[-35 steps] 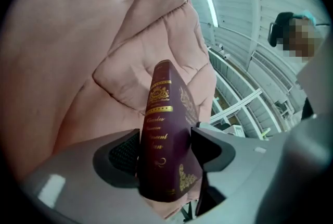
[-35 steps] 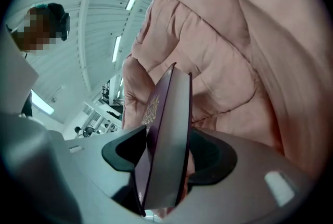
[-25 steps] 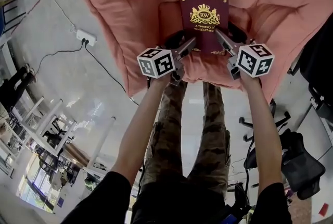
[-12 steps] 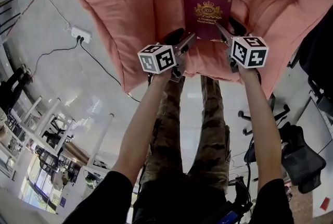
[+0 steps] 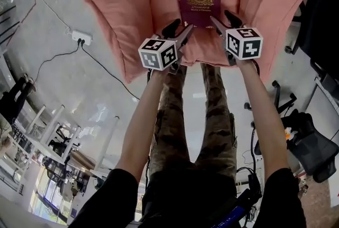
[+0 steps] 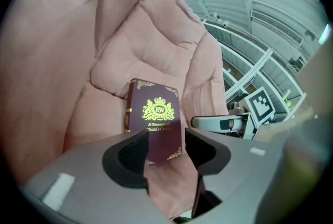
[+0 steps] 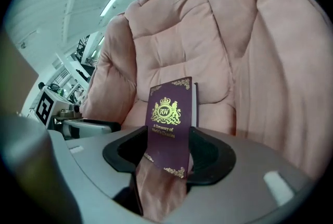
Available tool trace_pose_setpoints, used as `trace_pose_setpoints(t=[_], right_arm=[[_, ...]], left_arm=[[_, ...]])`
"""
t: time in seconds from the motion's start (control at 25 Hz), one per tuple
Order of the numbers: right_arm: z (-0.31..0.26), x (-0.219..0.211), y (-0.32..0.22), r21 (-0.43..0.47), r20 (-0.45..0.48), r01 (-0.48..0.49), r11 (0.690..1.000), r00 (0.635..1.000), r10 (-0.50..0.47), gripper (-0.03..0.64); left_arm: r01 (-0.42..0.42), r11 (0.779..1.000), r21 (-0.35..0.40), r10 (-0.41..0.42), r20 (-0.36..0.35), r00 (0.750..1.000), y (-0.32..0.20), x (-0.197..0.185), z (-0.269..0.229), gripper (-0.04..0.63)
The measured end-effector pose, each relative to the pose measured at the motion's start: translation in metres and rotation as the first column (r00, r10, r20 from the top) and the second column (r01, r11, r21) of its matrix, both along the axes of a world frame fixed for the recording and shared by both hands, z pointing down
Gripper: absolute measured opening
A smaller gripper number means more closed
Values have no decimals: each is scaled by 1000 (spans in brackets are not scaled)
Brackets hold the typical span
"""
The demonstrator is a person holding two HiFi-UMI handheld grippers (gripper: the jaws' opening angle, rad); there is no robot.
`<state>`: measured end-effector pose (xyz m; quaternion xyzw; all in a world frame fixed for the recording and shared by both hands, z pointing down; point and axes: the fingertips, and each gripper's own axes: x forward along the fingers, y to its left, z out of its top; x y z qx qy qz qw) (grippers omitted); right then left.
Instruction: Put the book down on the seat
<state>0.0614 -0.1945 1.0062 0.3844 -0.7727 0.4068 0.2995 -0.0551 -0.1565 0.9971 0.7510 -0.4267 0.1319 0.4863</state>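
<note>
A maroon book (image 5: 198, 1) with a gold crest lies cover up on the seat cushion (image 5: 204, 52) of a pink armchair. My left gripper (image 5: 184, 24) hovers just short of the book's near left corner. Its jaws have just been closing and nothing is between them. My right gripper (image 5: 219, 15) stands open off the near right corner, also empty. In the left gripper view the book (image 6: 156, 119) shows beyond the left gripper (image 6: 164, 152). In the right gripper view the book (image 7: 169, 119) lies past the right gripper (image 7: 166, 158), untouched.
The armchair's padded arms (image 5: 106, 4) rise on both sides of the seat. On the floor at the left a white power strip (image 5: 80, 37) lies with a black cable. A black office chair (image 5: 312, 142) stands at the right. The person's legs (image 5: 175, 115) are below the seat's front.
Both grippers have drawn back from the book's near corners, which their tips overlapped a second ago. The left jaws have narrowed. The book stays on the cushion.
</note>
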Motion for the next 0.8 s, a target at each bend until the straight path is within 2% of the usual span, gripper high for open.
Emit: trace_pose_setpoints(t=[0.4,0.64,0.8], right_arm=[[-110,-6,53,40,30,18,999,999,-19,230],[-177,-14,63,80,39,35,996,998,-38,224],[-225,-26,48,136,62,49,989,996,-58,224]], left_arm=[[-96,995,17,96,15,995,36,16,-106,215],[-145,987,75,141,54,989,47,6,-174,215],[-152,974,165,141,80,987,29,-4,-224,209]])
